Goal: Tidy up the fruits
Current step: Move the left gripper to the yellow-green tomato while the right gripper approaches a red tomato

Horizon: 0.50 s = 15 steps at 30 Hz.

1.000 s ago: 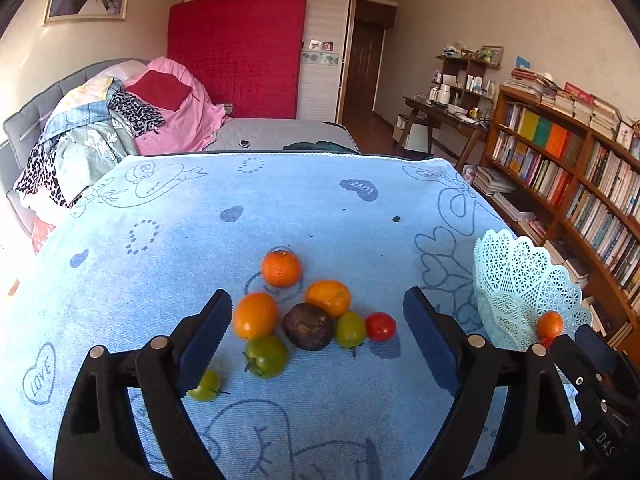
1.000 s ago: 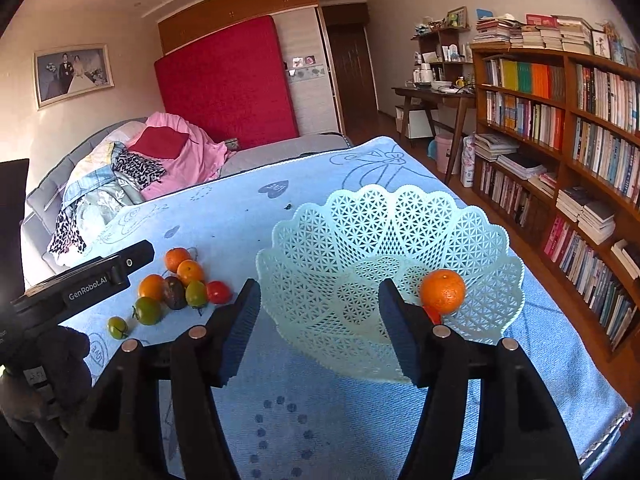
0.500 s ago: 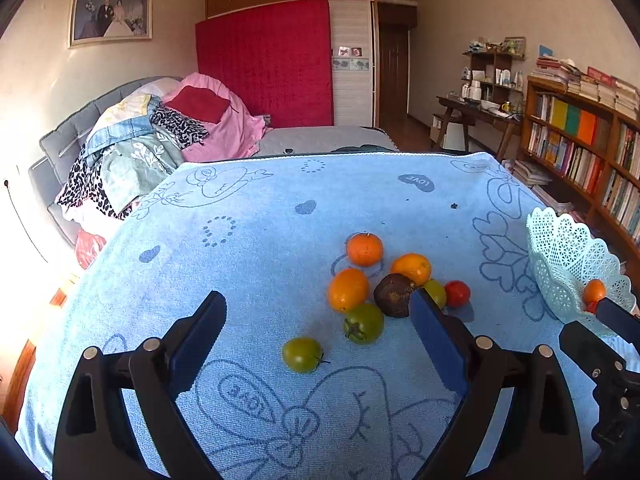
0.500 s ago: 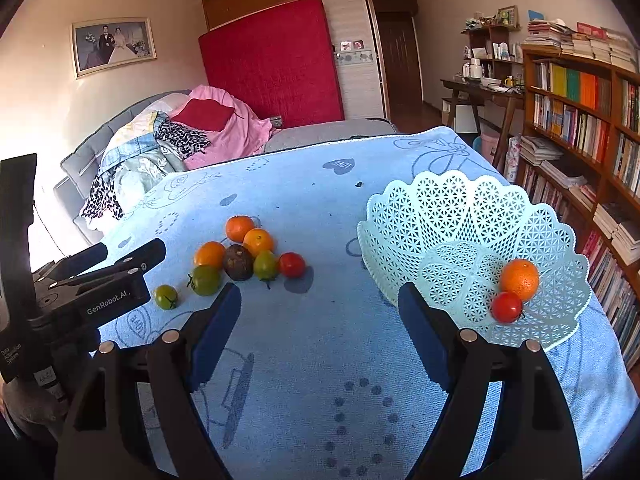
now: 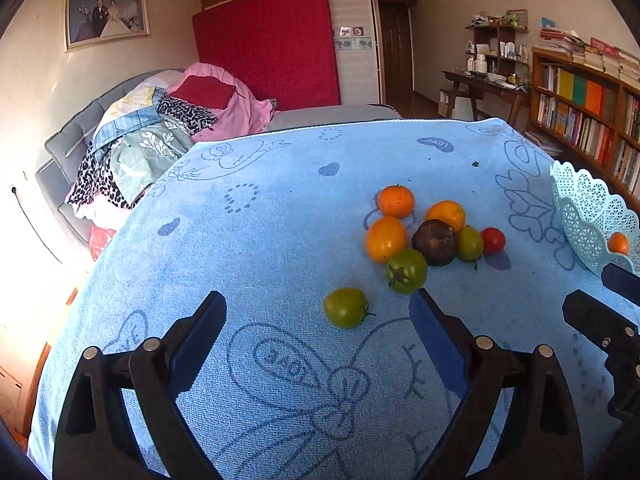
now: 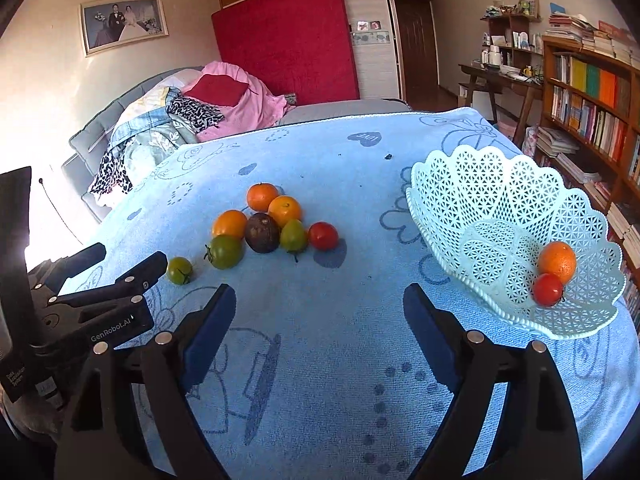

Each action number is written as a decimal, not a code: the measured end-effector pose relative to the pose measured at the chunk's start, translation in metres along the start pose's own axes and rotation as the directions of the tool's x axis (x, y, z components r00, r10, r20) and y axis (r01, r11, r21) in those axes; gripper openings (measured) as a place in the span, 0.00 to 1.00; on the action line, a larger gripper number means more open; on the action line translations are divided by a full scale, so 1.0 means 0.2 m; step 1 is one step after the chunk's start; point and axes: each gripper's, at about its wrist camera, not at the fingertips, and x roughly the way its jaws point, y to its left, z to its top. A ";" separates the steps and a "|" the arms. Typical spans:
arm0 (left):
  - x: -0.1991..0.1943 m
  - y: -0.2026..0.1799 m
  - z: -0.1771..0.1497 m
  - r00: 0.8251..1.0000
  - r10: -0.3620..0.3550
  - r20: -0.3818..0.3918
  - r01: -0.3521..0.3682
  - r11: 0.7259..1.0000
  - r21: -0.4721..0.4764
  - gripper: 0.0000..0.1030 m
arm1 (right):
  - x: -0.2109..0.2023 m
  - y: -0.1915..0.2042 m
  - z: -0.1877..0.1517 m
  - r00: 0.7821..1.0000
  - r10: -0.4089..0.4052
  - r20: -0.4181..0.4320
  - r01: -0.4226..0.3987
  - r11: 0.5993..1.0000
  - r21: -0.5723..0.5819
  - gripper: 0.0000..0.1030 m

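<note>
A second ago the right gripper (image 6: 316, 312) hung over the lace-pattern plastic basket (image 6: 480, 184) with an orange (image 6: 557, 262) at its right finger; now both that orange and a red tomato (image 6: 547, 289) lie in the basket's near right side, and the gripper has swung away to the left of the basket, its jaws opening with only blue towel (image 6: 340, 360) between them. So a drop seems just finished, and the hand is free for the next fruit. The left gripper (image 5: 318, 334) stands wide apart and empty; it has shifted left of the basket, toward a lone green tomato (image 5: 346, 307) just ahead of its fingers, likely the next pick. Left of the basket the rest of the pile waits: three oranges (image 6: 262, 197), a dark round fruit (image 6: 262, 233) (perhaps a passion fruit, hard to tell), two more green tomatoes (image 6: 225, 251) and one red tomato (image 6: 323, 235) nearest the basket.
</note>
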 end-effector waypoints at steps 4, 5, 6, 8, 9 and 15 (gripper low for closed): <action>0.05 0.04 -0.03 0.999 0.004 -0.046 -0.005 1.000 -0.016 0.89 | 0.03 0.03 -0.01 1.000 0.005 -0.014 -0.005 1.000 -0.015 0.85; 0.07 0.05 -0.04 0.998 0.001 -0.057 -0.003 1.000 -0.021 0.89 | 0.03 0.03 -0.02 1.000 0.007 -0.016 -0.007 1.000 -0.018 0.85; 0.08 0.06 -0.04 0.998 -0.003 -0.067 0.002 1.000 -0.026 0.89 | 0.03 0.04 -0.01 1.000 0.009 -0.018 -0.010 1.000 -0.022 0.85; 0.10 0.06 -0.04 0.997 -0.011 -0.083 0.009 0.999 -0.031 0.89 | 0.04 0.05 -0.02 1.000 0.012 -0.022 -0.012 0.999 -0.030 0.85; 0.11 0.06 -0.04 0.996 -0.011 -0.089 0.009 1.000 -0.030 0.89 | 0.04 0.06 -0.02 1.000 0.013 -0.025 -0.014 0.999 -0.032 0.85; 0.15 0.05 -0.02 0.994 0.011 -0.112 -0.012 1.000 -0.003 0.89 | 0.09 0.05 -0.01 0.997 0.054 -0.062 -0.056 0.998 -0.022 0.85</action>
